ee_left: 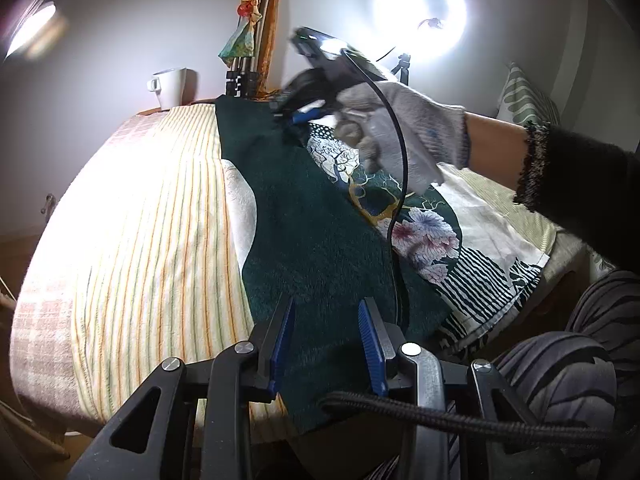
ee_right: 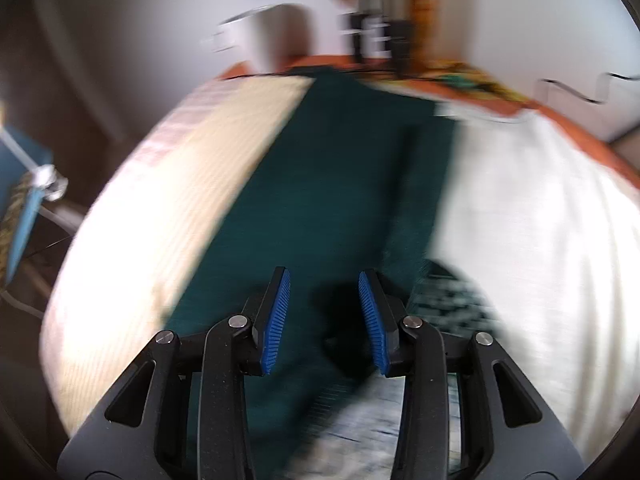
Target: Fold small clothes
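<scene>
A dark green fleece cloth (ee_left: 312, 232) lies as a long strip across the striped table cover, over a printed cloth with flowers and black stripes (ee_left: 452, 256). My left gripper (ee_left: 326, 304) is open, with its blue pads over the near end of the green cloth. My right gripper (ee_left: 300, 118), held by a gloved hand, is at the far end of the green cloth. In the blurred right wrist view the right gripper (ee_right: 324, 276) is open above the green cloth (ee_right: 340, 168), holding nothing.
A yellow striped cover (ee_left: 140, 220) spans the table. A white mug (ee_left: 170, 86) and a tripod with a cloth doll (ee_left: 244, 52) stand at the far edge. A ring light (ee_left: 420, 12) glares behind. A black cable (ee_left: 400, 168) hangs across the cloths.
</scene>
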